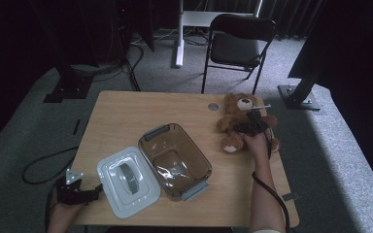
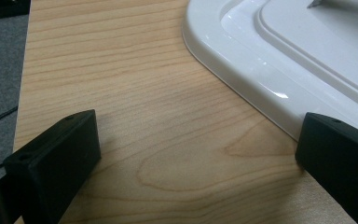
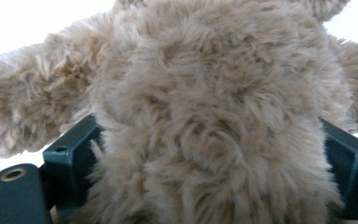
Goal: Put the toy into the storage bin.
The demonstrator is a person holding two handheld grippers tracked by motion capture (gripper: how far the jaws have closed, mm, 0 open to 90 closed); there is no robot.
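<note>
A brown teddy bear (image 1: 234, 122) lies on its back at the right side of the wooden table (image 1: 126, 116). My right gripper (image 1: 253, 125) is down over its belly, open, one jaw on each side of the furry body (image 3: 205, 84). My right gripper (image 3: 209, 140) has fur bulging between its jaws. A clear brownish container (image 1: 201, 160) with grey end latches stands empty at the table's middle. Its white lid (image 1: 126, 182) with a grey handle lies flat to the left. My left gripper (image 1: 94, 190) rests open at the front left corner, just short of the lid's rim (image 2: 261, 79). My left gripper (image 2: 196, 140) has bare wood between its jaws.
A grey round plug (image 1: 213, 106) is set in the table beside the bear's head. A black folding chair (image 1: 240, 46) stands beyond the far edge. Black stand bases (image 1: 68, 90) and a cable (image 1: 43, 167) lie on the grey carpet.
</note>
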